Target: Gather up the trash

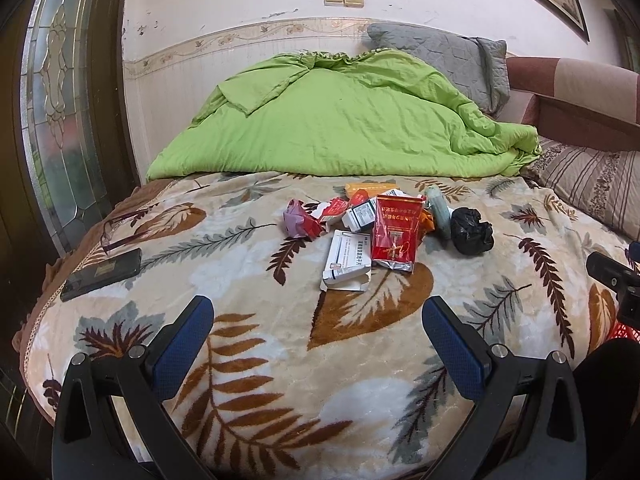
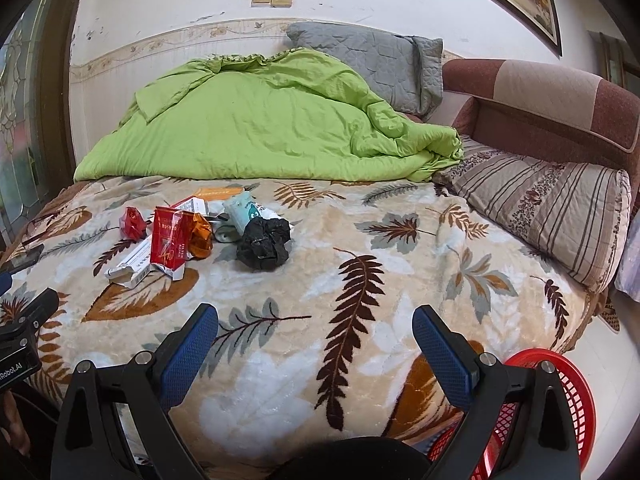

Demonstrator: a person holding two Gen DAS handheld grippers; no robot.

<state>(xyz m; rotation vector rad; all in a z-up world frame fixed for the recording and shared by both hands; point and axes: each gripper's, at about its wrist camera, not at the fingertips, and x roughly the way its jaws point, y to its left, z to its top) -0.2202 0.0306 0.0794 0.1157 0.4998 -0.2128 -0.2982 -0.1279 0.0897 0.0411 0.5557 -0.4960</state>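
Note:
A heap of trash lies on the leaf-patterned blanket [image 1: 280, 360] in the middle of the bed: a red foil packet [image 1: 394, 232], a white carton [image 1: 346, 260], a crumpled black bag [image 1: 472, 231], a purple wrapper [image 1: 295, 218] and small boxes. The right wrist view shows the same packet [image 2: 170, 236] and black bag [image 2: 264, 242]. My left gripper [image 1: 318, 322] is open and empty, short of the carton. My right gripper [image 2: 316, 332] is open and empty, to the right of the heap. A red basket [image 2: 560, 400] stands by the bed's near right corner.
A green quilt [image 1: 340, 120] and grey pillow [image 1: 440, 56] lie at the back. A striped pillow [image 2: 552, 208] is at right by the headboard. A black phone [image 1: 102, 274] and glasses [image 1: 120, 232] lie at the bed's left edge.

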